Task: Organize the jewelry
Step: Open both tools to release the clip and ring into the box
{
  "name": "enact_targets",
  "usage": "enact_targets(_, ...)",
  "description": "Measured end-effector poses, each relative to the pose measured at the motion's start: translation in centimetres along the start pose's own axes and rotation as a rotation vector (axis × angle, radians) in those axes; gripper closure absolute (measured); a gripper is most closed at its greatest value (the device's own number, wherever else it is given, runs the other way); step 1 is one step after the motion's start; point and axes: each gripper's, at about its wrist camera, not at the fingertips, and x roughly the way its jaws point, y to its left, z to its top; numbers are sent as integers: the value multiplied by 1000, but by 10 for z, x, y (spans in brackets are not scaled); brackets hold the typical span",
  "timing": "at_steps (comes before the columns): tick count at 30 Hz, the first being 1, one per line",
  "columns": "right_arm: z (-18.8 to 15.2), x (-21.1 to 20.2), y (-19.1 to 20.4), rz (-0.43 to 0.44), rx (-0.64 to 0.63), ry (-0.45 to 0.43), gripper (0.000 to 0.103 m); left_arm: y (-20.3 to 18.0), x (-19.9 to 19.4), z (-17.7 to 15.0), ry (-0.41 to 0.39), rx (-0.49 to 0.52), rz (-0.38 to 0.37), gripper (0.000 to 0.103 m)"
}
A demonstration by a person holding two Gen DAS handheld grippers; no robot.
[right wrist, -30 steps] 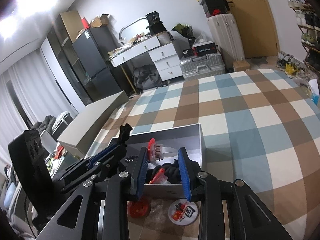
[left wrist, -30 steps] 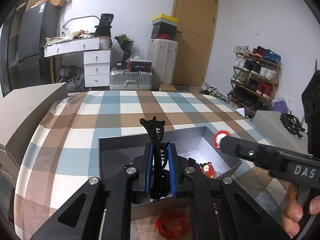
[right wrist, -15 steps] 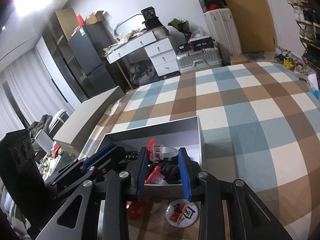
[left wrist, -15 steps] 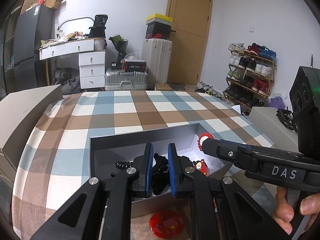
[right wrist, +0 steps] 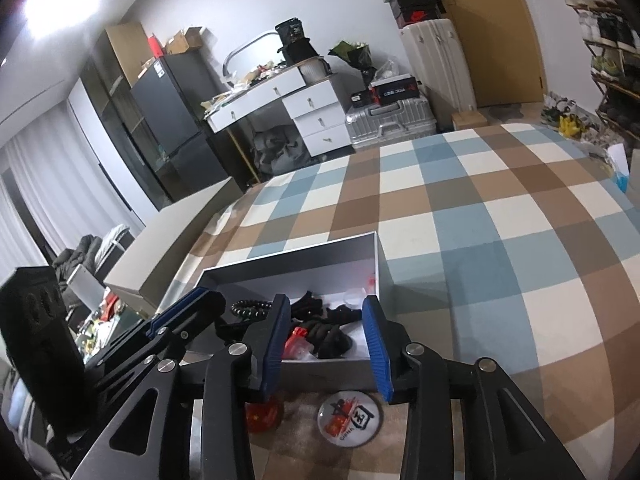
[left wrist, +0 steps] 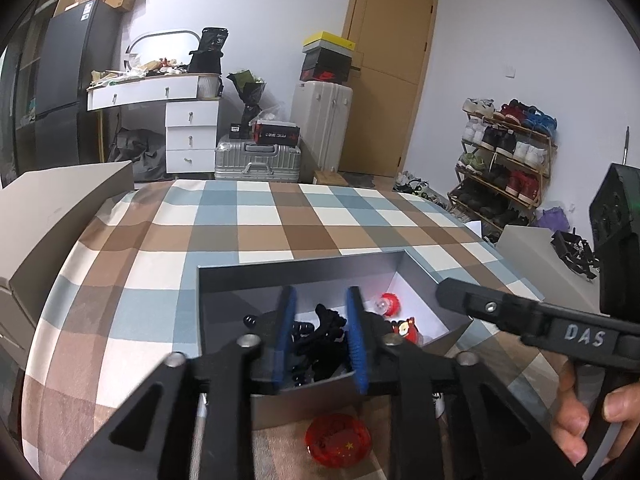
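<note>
surface: checked bed cover (left wrist: pixel 280 216), grey box (left wrist: pixel 224 280) on it
left claw (left wrist: pixel 320 340): apart, empty
right claw (right wrist: pixel 328 344): apart, empty
red badge (left wrist: pixel 338 440): light, stiff, looks slick; you pinch its rim

Both wrist cameras sit close above the grey box (left wrist: pixel 224 280) (right wrist: pixel 382 264) on the checked bed, facing 12 o'clock toward the white dresser (left wrist: pixel 192 136) (right wrist: pixel 320 116). Each view shows the other's tongs.

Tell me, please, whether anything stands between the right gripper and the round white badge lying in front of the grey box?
Nothing visible does. The right gripper is open above the near wall of the grey box, and the round white badge lies uncovered on the checked bedcover just below it.
</note>
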Motion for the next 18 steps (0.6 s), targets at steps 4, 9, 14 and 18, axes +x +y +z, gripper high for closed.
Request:
enact_targets(4, -4, -10, 3, -41, -51, -25, 50, 3, -8, -2, -3, -13, -1, 48)
enact_targets(9, -12, -14, 2, -98, -96, -11, 38, 3, -22, -9, 22, -2, 33, 33)
enact_targets(14, -17, -15, -6, -112, -94, 15, 20, 1, -27, -19, 61, 43, 88, 19)
enact_targets(18, -22, -7, -9, -142, -90, 66, 13, 1, -25, -26, 101, 59, 127, 16)
